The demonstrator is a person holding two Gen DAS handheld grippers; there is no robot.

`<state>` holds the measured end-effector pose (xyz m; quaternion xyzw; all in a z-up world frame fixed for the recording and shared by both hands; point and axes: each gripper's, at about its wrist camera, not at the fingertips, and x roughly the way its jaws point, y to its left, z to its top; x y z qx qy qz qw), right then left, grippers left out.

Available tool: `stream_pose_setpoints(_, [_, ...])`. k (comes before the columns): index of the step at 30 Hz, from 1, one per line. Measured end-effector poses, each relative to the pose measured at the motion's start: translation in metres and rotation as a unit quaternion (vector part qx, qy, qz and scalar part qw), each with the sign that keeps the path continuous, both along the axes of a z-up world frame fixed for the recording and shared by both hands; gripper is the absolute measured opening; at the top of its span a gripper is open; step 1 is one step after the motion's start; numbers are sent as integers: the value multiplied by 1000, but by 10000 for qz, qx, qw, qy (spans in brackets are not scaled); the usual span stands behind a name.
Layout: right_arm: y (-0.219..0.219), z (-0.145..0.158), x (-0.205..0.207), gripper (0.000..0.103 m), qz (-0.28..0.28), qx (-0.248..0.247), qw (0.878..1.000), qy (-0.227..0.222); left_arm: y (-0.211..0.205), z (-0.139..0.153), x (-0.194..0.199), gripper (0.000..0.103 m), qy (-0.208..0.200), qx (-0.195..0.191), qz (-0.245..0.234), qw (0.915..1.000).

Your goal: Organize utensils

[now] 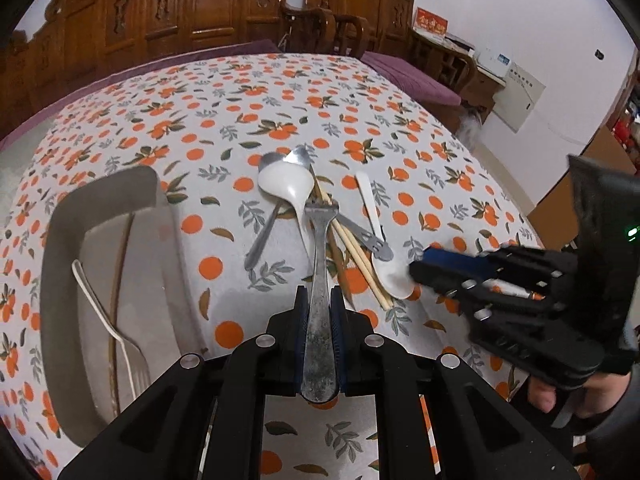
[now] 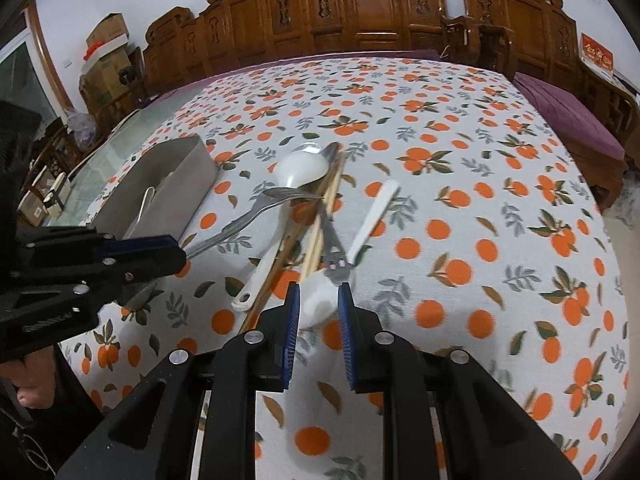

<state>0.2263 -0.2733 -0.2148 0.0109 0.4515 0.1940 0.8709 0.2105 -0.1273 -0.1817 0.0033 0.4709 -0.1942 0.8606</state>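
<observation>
My left gripper (image 1: 319, 296) is shut on the handle of a metal fork (image 1: 320, 276), held above the table with its tines over the pile; it also shows in the right wrist view (image 2: 256, 212). The pile holds a large white ladle spoon (image 1: 286, 184), a metal spoon (image 1: 262, 232), wooden chopsticks (image 1: 352, 248), another metal utensil (image 1: 368, 236) and a small white spoon (image 1: 380, 236). My right gripper (image 2: 319, 292) is open, its jaws on either side of the small white spoon's bowl (image 2: 318, 300). It appears at the right of the left wrist view (image 1: 424, 270).
A grey rectangular tray (image 1: 64, 216) stands left of the pile, holding a white fork (image 1: 128, 356) and a dark chopstick (image 1: 118, 280); the tray also shows in the right wrist view (image 2: 188, 176). The table has an orange-print cloth (image 2: 460, 240). Carved wooden chairs stand behind.
</observation>
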Motion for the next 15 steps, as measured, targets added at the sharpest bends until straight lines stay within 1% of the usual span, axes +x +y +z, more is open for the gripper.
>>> stream_pose_setpoints(6, [18, -5, 12, 21, 54, 254, 9996, 69, 1, 8, 4, 10, -111, -12, -14, 9999])
stream_pose_setpoints(11, [32, -13, 25, 21, 48, 253, 9996, 151, 3, 13, 9, 10, -151, -59, 0, 9999])
stream_pose_setpoints(15, [41, -24, 38, 21, -26, 113, 9996, 246, 6, 17, 12, 9, -177, -107, 42, 9998])
